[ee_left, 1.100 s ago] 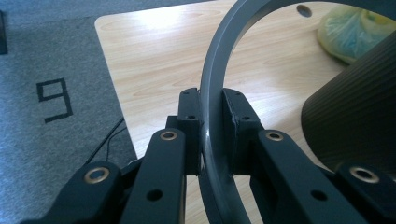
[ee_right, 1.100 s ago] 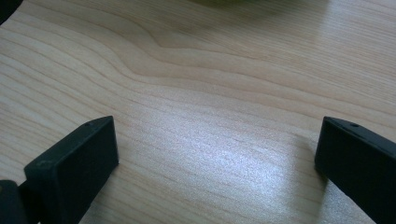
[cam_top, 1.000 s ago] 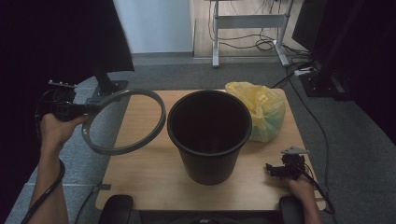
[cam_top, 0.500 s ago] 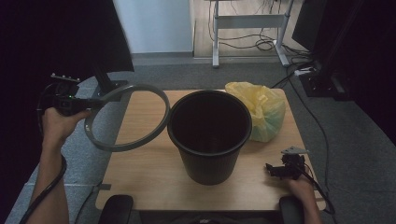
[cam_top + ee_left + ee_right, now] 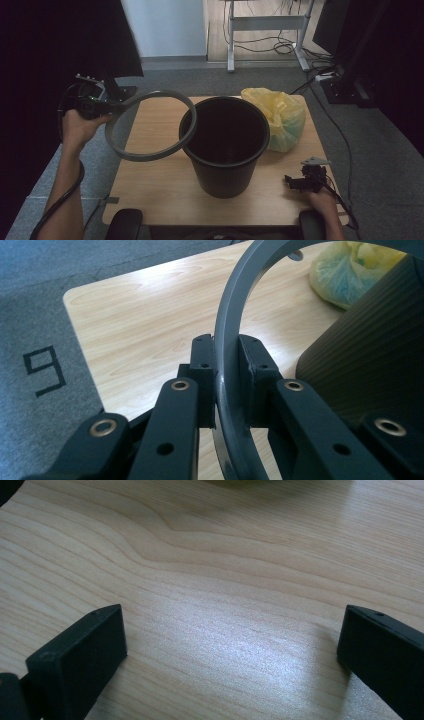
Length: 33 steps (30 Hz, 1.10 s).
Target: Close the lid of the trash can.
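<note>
A grey plastic ring (image 5: 150, 125) hangs in the air over the table's left half, its right side just reaching the rim of the black bin (image 5: 225, 145). My left gripper (image 5: 112, 106) is shut on the ring's left edge; in the left gripper view the grey ring (image 5: 227, 340) runs between the two closed pads (image 5: 202, 360). The black bin (image 5: 370, 350) stands upright in the middle of the table. My right gripper (image 5: 295, 182) rests low on the table's front right corner, open, with bare wood between its jaws (image 5: 230, 650).
A yellow plastic bag (image 5: 280, 117) lies crumpled behind and right of the bin; the yellow bag (image 5: 350, 270) also appears in the left gripper view. The wooden table (image 5: 150, 185) is small, with grey carpet (image 5: 390, 165) around it. A desk frame and cables stand at the back.
My left gripper has carried the ring to the right and a little up, from beside the bin to touching its rim. The right gripper has stayed still.
</note>
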Available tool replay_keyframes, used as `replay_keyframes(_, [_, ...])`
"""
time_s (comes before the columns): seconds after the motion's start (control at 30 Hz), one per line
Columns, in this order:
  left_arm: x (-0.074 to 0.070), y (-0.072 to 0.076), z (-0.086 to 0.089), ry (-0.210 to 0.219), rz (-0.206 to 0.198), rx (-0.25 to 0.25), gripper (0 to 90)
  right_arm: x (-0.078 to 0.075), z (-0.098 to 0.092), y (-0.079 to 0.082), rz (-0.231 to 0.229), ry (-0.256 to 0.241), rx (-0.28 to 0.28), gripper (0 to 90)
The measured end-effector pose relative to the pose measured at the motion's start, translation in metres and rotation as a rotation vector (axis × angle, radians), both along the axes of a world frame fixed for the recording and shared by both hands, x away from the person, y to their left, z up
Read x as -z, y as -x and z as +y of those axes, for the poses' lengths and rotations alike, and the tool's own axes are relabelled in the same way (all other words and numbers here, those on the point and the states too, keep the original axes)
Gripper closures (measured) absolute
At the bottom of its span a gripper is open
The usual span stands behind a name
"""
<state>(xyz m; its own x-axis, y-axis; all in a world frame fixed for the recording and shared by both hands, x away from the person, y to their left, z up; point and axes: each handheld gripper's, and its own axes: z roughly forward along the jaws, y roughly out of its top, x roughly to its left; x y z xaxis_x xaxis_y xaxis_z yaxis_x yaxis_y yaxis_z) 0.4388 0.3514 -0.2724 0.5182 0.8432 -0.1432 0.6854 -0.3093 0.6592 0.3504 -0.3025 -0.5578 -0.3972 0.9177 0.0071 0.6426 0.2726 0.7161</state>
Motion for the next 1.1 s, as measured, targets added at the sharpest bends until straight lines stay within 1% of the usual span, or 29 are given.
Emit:
replay_keyframes(0.13, [-0.001, -0.003, -0.011, -0.006, -0.002, 0.02, 78.5, 0.0, 0.0, 0.0, 0.0, -0.001, 0.001, 0.0])
replay_keyframes(0.17, [-0.001, -0.003, -0.011, -0.006, -0.002, 0.02, 78.5, 0.0, 0.0, 0.0, 0.0, -0.001, 0.001, 0.0])
replay_keyframes(0.2, [-0.001, -0.004, -0.016, -0.011, -0.003, 0.028, 78.5, 0.0, 0.0, 0.0, 0.0, -0.001, 0.0, 0.0])
replay_keyframes(0.33, [-0.001, -0.006, -0.027, -0.013, -0.008, 0.048, 78.5, 0.0, 0.0, 0.0, 0.0, -0.001, 0.001, 0.0])
replay_keyframes(0.37, [-0.001, -0.006, -0.027, -0.013, -0.008, 0.048, 78.5, 0.0, 0.0, 0.0, 0.0, -0.001, 0.0, 0.0])
replay_keyframes(0.4, [-0.001, -0.007, -0.032, -0.013, -0.007, 0.057, 78.5, 0.0, 0.0, 0.0, 0.0, -0.001, 0.001, 0.0])
replay_keyframes(0.77, [-0.002, -0.015, -0.063, -0.02, -0.01, 0.106, 78.4, 0.0, 0.0, 0.0, 0.0, -0.001, 0.0, 0.0])
replay_keyframes(1.1, [0.0, -0.022, -0.093, -0.018, -0.013, 0.152, 78.4, 0.0, 0.0, 0.0, 0.0, -0.001, 0.0, 0.0])
